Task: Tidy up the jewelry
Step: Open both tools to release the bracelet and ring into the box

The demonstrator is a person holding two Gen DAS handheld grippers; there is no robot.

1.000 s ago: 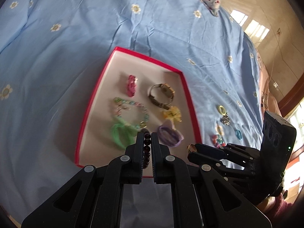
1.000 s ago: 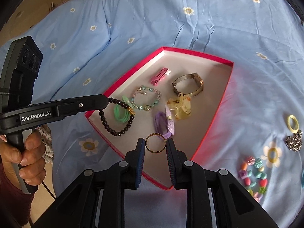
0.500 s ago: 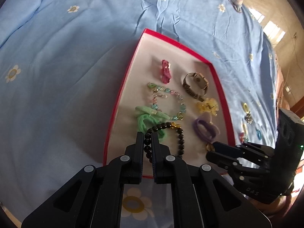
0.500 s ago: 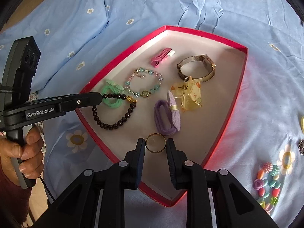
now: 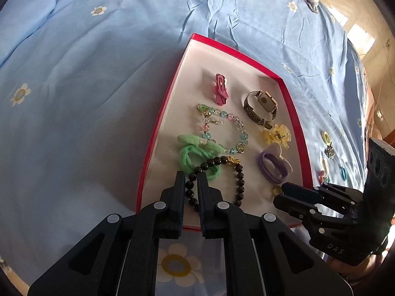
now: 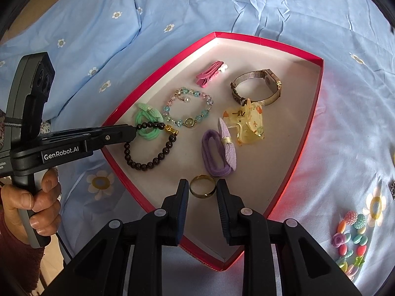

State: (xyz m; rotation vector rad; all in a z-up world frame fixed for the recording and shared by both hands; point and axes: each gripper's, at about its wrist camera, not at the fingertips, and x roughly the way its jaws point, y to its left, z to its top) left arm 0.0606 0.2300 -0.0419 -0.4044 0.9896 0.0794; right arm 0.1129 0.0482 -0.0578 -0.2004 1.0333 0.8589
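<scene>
Left wrist view: left gripper (image 5: 191, 185) clamped on the dark bead bracelet (image 5: 237, 180), jaws nearly together with beads pinched between the tips; rest of the loop lying on the floor of the red-rimmed tray (image 5: 163, 113), partly across the green hair tie (image 5: 195, 157). Farther in the tray: pastel bead bracelet (image 5: 222, 128), pink hair clip (image 5: 221, 91), wristwatch (image 5: 261, 106), yellow claw clip (image 5: 276, 134), purple hair tie (image 5: 272, 165). Right gripper (image 5: 280, 193) entering from the right, low over the near right part of the tray, gold ring (image 5: 276, 190) just visible at its tips. Tray resting on a blue flowered bedsheet (image 5: 98, 74); small loose trinkets (image 5: 329, 150) on the sheet right of the tray.

Right wrist view: right gripper (image 6: 202, 192) closed onto the gold ring (image 6: 202, 190), one finger against each side, ring held over the tray floor just in front of the purple hair tie (image 6: 217, 153); contact with the tray floor not determinable. Left gripper (image 6: 134, 129) reaching in over the left rim of the tray (image 6: 308, 128), held by a hand (image 6: 32, 202), dark bead bracelet (image 6: 150, 145) hanging from its tip and draped beside the green hair tie (image 6: 148, 120). Cluster of coloured beads (image 6: 350, 239) on the bedsheet (image 6: 197, 7) at lower right, outside the tray.
</scene>
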